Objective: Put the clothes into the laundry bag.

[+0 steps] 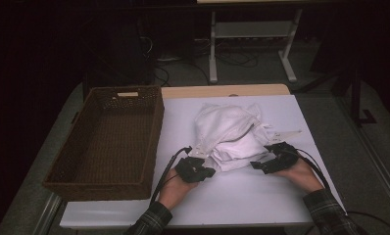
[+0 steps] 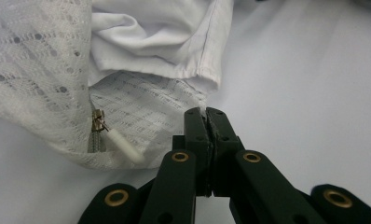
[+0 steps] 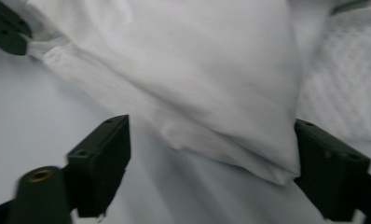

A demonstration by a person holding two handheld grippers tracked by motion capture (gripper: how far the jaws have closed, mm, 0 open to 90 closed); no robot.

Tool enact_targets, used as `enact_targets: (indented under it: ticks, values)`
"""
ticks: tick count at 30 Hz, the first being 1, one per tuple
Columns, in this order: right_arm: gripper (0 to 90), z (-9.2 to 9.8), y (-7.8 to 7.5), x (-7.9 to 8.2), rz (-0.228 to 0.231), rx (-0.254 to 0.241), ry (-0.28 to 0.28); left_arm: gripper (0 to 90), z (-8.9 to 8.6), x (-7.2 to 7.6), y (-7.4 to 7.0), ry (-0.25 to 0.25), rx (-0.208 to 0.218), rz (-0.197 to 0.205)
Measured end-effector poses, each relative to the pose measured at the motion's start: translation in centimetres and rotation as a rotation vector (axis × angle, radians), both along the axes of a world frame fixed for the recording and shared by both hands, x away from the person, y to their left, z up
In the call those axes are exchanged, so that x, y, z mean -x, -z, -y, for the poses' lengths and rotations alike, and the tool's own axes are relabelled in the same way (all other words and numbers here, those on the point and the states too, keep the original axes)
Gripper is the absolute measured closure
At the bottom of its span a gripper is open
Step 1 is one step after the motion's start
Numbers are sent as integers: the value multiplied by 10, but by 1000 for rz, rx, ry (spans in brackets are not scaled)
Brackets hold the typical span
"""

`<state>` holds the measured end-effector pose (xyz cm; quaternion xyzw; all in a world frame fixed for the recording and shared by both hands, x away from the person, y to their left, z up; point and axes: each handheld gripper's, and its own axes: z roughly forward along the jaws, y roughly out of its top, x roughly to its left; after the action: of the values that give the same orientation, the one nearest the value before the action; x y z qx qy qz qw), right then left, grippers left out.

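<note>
I see the white garment (image 1: 231, 137) lying crumpled on the pale table top (image 1: 261, 196), right of the brown wicker basket (image 1: 105, 142) and well clear of it; the basket sits at the table's left side. My left gripper (image 1: 204, 171) is at the garment's near-left corner. In the left gripper view its jaws are pressed together with a thin edge of the mesh lining (image 2: 146, 116) pinched at the very tips, so I read it as clamped on the garment (image 2: 155, 42). Just left of the jaws in that view, a metal zipper slider with a white pull tab (image 2: 123, 144) hangs from the mesh edge, resting close to the table. My right gripper (image 1: 264, 164) is at the garment's near-right side. In the right gripper view its jaws stand wide apart, one on each side of a folded edge of the plain white cloth (image 3: 183, 79); the right-hand jaw lies just beside the fold's corner, and I cannot tell if it touches. The pads are not pressing on the cloth. That view is somewhat blurred. Both hands (image 1: 176, 191) enter from the near edge, with plaid sleeves (image 1: 151, 220) showing.
</note>
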<state>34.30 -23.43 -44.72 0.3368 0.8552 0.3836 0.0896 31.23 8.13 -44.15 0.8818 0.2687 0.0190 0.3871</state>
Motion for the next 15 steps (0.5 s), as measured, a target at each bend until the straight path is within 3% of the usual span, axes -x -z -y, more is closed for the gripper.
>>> enact_targets:
  ticks: [1, 4, 5, 7, 8, 11, 15]
  values:
    - [206, -3, 0, 1, 0, 0, -10, 887, 0, 0, 0, 2, 0, 0]
    - [397, -8, -1, 4, 31, 0, -7, 887, 1, 1, 1, 8, -1, 0]
    - [397, -8, -1, 4, 31, 0, -7, 886, 1, 1, 1, 8, -1, 0]
    - [549, -10, 0, 4, 38, -4, -5, 887, 2, 1, 1, 15, -4, -4]
    - [549, -10, 0, 4, 38, -4, -5, 887, 2, 1, 1, 15, -4, -4]
    - [747, -16, -2, 3, 53, -6, -3, 886, 3, 1, 2, 21, -9, -8]
    - [813, -23, -5, -1, 63, -18, 3, 886, 5, 2, 3, 36, -10, -19]
